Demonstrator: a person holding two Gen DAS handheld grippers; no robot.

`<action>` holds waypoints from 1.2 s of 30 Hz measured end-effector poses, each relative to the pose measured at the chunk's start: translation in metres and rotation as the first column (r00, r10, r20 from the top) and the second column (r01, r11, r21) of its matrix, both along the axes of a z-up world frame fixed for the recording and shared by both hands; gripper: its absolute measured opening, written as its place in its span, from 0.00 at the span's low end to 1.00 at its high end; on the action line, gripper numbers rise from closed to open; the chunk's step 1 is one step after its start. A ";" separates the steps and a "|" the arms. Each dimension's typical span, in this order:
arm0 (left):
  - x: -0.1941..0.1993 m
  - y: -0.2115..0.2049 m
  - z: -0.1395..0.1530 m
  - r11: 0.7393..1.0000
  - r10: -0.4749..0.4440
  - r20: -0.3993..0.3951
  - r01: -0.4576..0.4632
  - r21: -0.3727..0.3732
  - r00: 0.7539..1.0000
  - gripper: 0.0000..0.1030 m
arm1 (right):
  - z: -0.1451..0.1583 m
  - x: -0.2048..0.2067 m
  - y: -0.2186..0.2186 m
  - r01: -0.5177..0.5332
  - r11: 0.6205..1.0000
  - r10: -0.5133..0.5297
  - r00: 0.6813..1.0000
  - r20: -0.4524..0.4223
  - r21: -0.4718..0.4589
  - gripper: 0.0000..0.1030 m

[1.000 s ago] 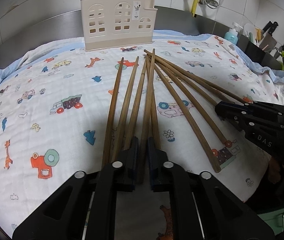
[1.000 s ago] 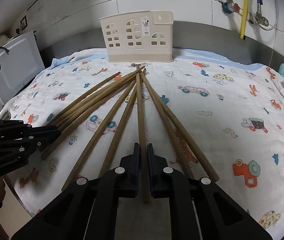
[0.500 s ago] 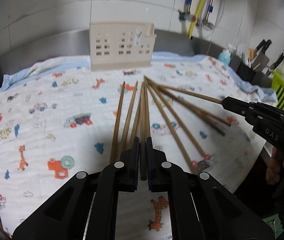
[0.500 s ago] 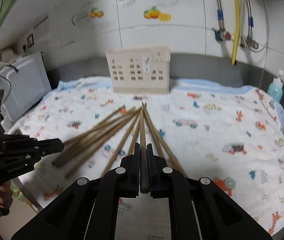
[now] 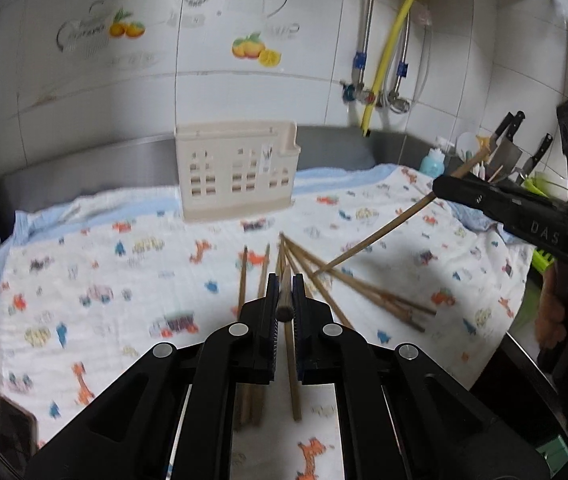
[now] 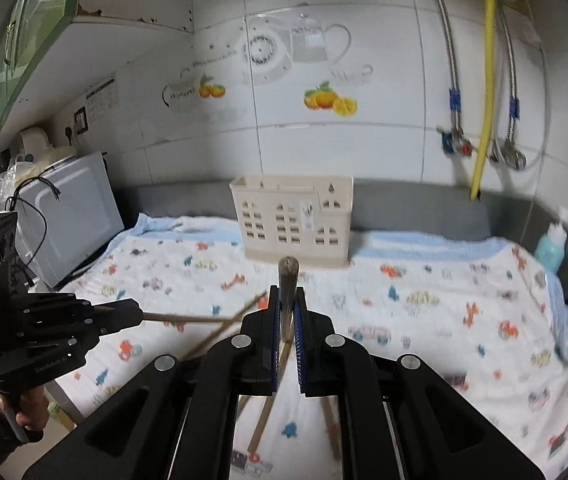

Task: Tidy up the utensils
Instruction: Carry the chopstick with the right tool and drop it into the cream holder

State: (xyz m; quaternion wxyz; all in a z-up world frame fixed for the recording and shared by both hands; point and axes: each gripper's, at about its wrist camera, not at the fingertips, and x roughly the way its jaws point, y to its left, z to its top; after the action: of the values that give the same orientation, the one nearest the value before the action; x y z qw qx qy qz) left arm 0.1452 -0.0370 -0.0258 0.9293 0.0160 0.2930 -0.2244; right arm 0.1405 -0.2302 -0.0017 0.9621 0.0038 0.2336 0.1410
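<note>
Both grippers are up off the patterned cloth, each with one wooden chopstick. My left gripper is shut on a chopstick, seen end-on between the pads. It appears at the left of the right wrist view as the left gripper, its chopstick sticking out sideways. My right gripper is shut on another chopstick. From the left wrist view the right gripper holds its chopstick slanting down toward the cloth. Several loose chopsticks lie fanned on the cloth. The cream perforated holder stands at the back.
A white microwave stands left of the cloth. A blue bottle and a knife rack are at the back right. Pipes and a yellow hose run down the tiled wall. A hand holds the right gripper's handle.
Both grippers have risen from the cloth, each carrying one chopstick up out of the fan. Both views have tilted up, so more of the wall shows.
</note>
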 end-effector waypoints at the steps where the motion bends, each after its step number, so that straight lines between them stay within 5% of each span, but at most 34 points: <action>1: 0.002 -0.001 0.004 1.000 -0.001 0.008 0.001 0.002 1.000 0.05 | 0.007 0.005 0.000 -0.008 1.000 0.008 1.000 0.002 -0.002 0.06; 19: 0.077 -0.023 0.099 0.998 -0.010 0.158 0.001 0.058 0.987 0.05 | 0.103 0.111 -0.012 0.015 0.995 -0.011 0.999 0.043 -0.094 0.06; 30: 0.130 -0.030 0.182 0.995 0.079 0.374 -0.097 0.029 0.924 0.05 | 0.107 0.174 -0.010 0.037 0.993 -0.036 0.999 0.009 -0.116 0.06; 36: 0.165 -0.034 0.198 0.989 0.135 0.428 -0.147 -0.003 0.894 0.05 | 0.097 0.191 -0.006 0.029 0.991 -0.031 0.999 -0.012 -0.129 0.06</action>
State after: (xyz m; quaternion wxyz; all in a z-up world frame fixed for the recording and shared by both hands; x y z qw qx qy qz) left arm 0.3097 -0.0712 0.1722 0.9843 0.0572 0.0860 -0.1432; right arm 0.3314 -0.2362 0.0949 0.9606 -0.0541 0.2490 0.1112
